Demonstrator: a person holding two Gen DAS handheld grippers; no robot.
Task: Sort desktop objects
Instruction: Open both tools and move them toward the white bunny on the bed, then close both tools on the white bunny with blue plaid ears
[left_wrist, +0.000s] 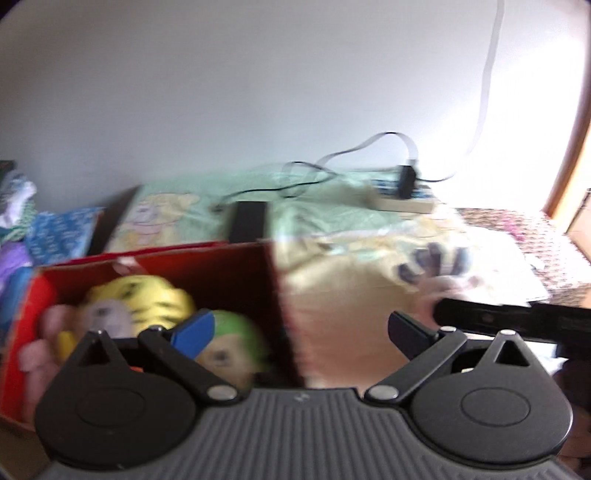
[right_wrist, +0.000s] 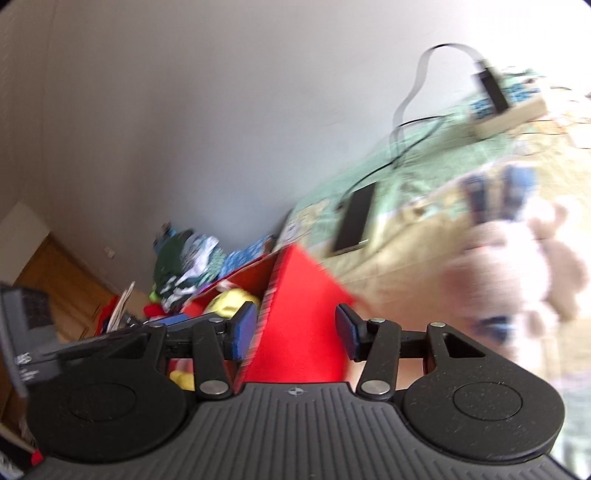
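**A:** so where's the stuff being sorted? Both views are super blurry.

**B:** most of it sits in the red box (left_wrist: 236, 280). Left wrist view shows a yellow striped plush (left_wrist: 147, 299), a green-topped plush (left_wrist: 232, 343) and something pink (left_wrist: 37, 354) piled inside, around 9 o'clock from the left gripper (left_wrist: 299, 328). One more, a pale plush toy (right_wrist: 517, 266) with dark blue bits, lies out on the beige cloth (left_wrist: 343, 295), outside the box, at about 2 o'clock in the right wrist view.

**A:** and the grippers themselves?

**B:** left one points level, straddling the box's near corner, jaws spread wide with nothing between them. Right gripper (right_wrist: 295, 328) is rolled hard to one side, so the whole scene slants; its jaws are spread too, empty, with the box's outer red wall showing in the gap.

**A:** anything behind?

**B:** a black phone-like slab (left_wrist: 249, 221) on a green sheet, black cables (left_wrist: 295, 181), and a power strip (left_wrist: 406, 201) around 1 o'clock. A pile of clothes (right_wrist: 184, 262) past the box. Can't tell if it's a bed or a tabletop.
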